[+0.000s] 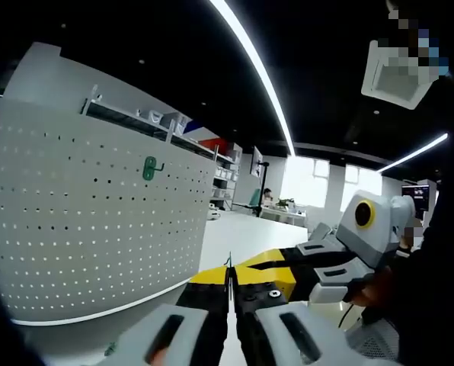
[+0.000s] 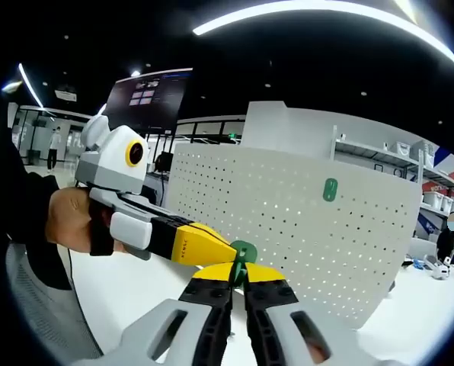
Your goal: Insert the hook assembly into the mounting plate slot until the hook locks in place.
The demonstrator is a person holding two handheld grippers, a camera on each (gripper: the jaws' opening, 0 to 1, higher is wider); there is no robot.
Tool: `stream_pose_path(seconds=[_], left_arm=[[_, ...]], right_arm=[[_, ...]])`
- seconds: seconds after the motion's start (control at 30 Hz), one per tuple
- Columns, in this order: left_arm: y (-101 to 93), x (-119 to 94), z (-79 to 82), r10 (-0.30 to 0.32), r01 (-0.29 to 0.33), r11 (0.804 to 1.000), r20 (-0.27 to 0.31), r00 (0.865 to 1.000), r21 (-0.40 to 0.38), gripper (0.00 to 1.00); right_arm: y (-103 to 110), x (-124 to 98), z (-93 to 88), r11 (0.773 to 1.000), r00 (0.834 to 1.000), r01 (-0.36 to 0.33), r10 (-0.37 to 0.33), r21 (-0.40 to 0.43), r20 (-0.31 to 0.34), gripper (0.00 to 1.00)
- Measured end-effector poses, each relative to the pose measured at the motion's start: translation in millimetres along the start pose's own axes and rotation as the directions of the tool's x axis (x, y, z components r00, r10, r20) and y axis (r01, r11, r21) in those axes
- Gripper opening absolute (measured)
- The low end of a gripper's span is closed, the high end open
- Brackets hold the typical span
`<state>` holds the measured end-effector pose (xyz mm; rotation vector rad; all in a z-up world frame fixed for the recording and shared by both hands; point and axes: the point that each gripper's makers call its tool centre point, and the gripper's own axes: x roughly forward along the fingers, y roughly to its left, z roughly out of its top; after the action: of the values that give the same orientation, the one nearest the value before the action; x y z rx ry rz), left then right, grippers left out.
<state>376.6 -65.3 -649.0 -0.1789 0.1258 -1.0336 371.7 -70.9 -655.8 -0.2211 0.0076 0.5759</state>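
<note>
In the right gripper view, the right gripper [image 2: 238, 276] rises from the bottom with its yellow-tipped jaws pressed together on a small green hook [image 2: 241, 255]. The hook stands up just above the jaw tips, pinched between them. The left gripper [image 2: 228, 254] comes in from the left, held by a hand [image 2: 73, 219], and its yellow tip touches or nearly touches the hook; I cannot tell which.

In the left gripper view, the left gripper [image 1: 230, 276] shows its own jaws closed to a thin line, with only a sliver of something dark at the tips, too small to name. The right gripper [image 1: 269, 267] crosses in from the right and meets those tips.

Beyond the jaws stands a white pegboard [image 2: 303, 236], upright on the white table [image 2: 128, 293], well apart from the held hook. A second green hook [image 2: 330, 189] already hangs in the upper part of the board, also seen in the left gripper view [image 1: 150, 168]. Farther back are shelves [image 2: 410, 152] and a dark screen [image 2: 147, 95].
</note>
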Motion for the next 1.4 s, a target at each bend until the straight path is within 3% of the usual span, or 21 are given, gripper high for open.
stream_pose_path(seconds=[0.37, 0.57, 0.97, 1.4], left_arm=[[0.5, -0.7, 2.1, -0.002, 0.002, 1.0, 0.004, 1.0, 0.02, 0.02], [1.1, -2.1, 3.2, 0.0, 0.0, 1.0, 0.007, 1.0, 0.019, 0.14], [-3.9, -10.8, 0.2, 0.006, -0.005, 0.996, -0.013, 1.0, 0.089, 0.37], [4.9, -30.1, -4.8, 0.103, -0.094, 0.978, -0.038, 0.994, 0.188, 0.51]], right_arm=[[-1.0, 1.0, 1.7, 1.0, 1.0, -0.002, 0.002, 0.026, -0.001, 0.01], [-4.6, 0.7, 0.8, 1.0, 1.0, 0.01, -0.01, 0.03, -0.005, 0.01], [-16.8, -1.2, 5.0, 0.999, 0.999, 0.044, -0.044, 0.029, 0.003, 0.01], [-40.9, 1.7, 10.1, 0.995, 0.995, 0.096, -0.096, 0.025, 0.008, 0.01]])
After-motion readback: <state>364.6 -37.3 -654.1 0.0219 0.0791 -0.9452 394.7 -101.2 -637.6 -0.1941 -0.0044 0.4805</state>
